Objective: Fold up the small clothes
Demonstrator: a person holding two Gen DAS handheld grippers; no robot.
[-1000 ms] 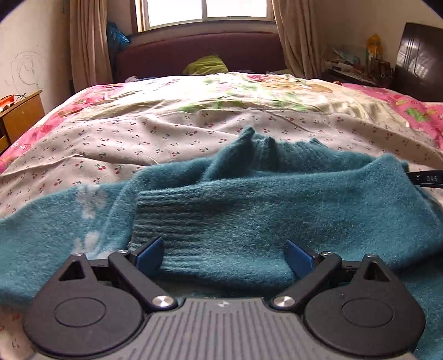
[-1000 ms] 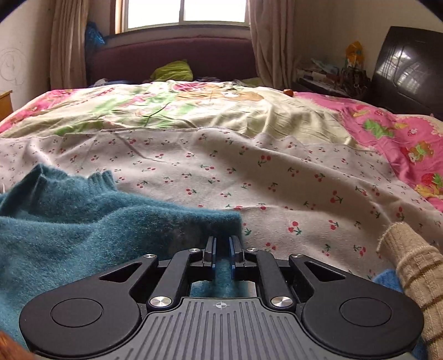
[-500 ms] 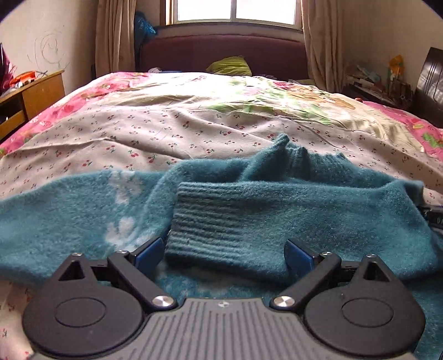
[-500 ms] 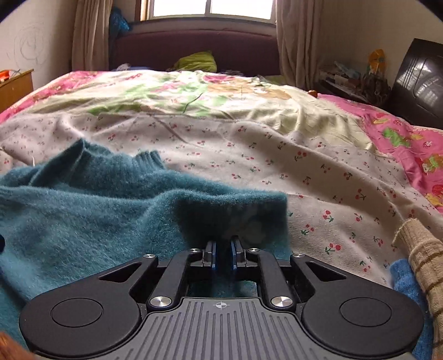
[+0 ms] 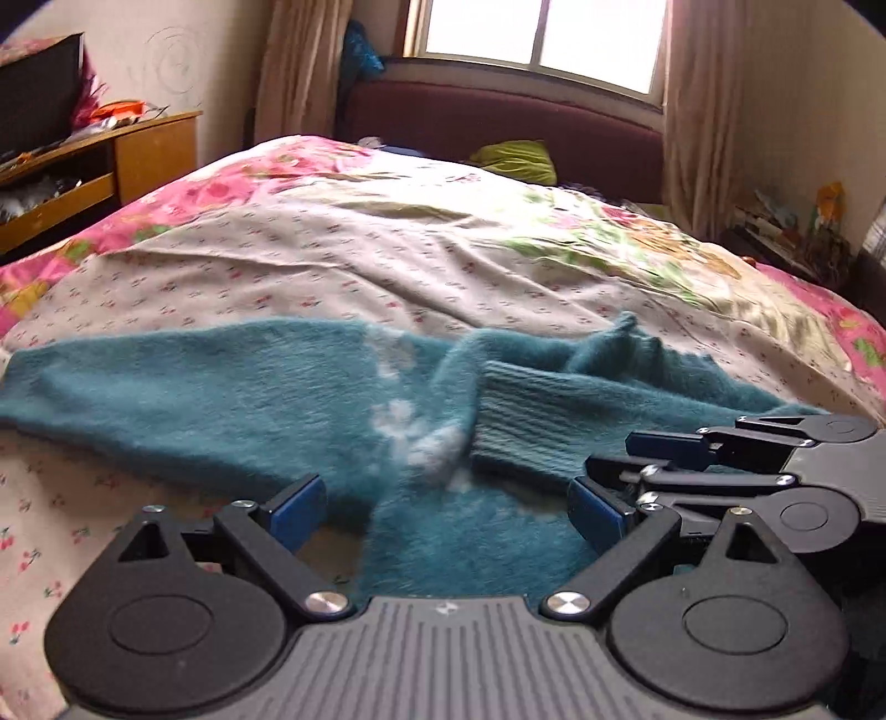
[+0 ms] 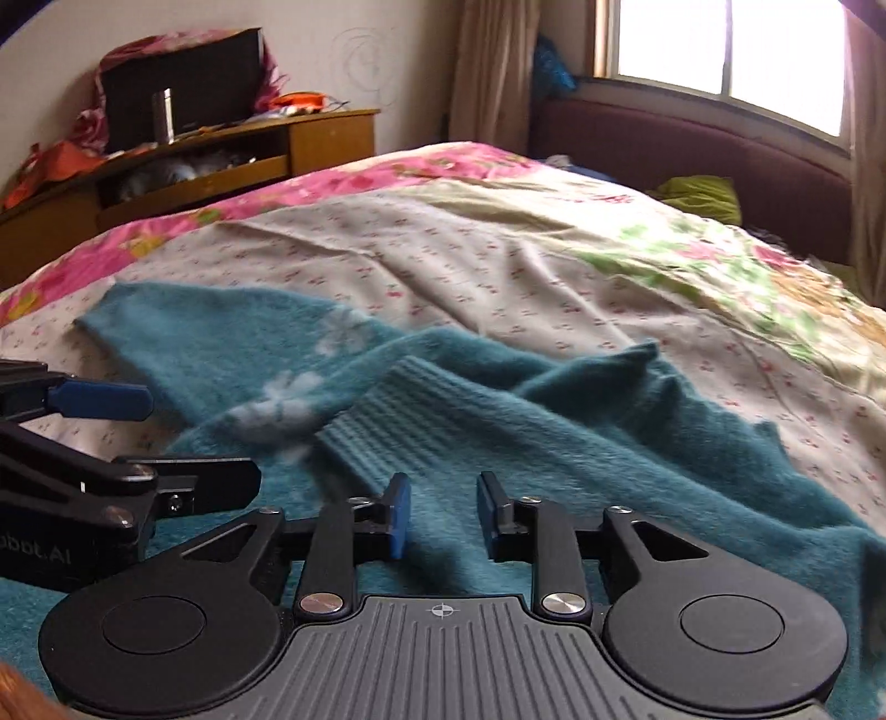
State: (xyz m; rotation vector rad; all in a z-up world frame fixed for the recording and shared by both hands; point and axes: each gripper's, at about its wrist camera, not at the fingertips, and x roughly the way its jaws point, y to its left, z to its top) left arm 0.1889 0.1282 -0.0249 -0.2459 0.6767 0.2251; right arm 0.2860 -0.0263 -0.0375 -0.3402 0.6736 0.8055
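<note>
- Two grippers are in my views, both low over a teal sweater (image 5: 232, 399) that lies spread across the cherry-print sheet (image 5: 343, 260) of the bed; one sleeve with a ribbed cuff (image 5: 520, 426) is folded across the body of the sweater, and white flower patches (image 6: 277, 404) show on the knit just left of that cuff.
- My left gripper (image 5: 443, 512) has its blue pads standing wide apart; nothing is between them but the sweater lying below, and I see no pad pressing on it.
- My right gripper (image 6: 440, 518) has just been opening its jaws; the pads now stand apart with a clear gap, the teal knit lies under them, and neither pad pinches it.
- From the left wrist view the right gripper sits close at the right edge, beside the cuff; from the right wrist view the left gripper's blue finger (image 6: 102, 401) reaches in from the left edge.
- A wooden cabinet (image 6: 326, 144) stands by the far wall; a window (image 5: 537, 39) is bright behind the dark red headboard (image 5: 498, 127).
</note>
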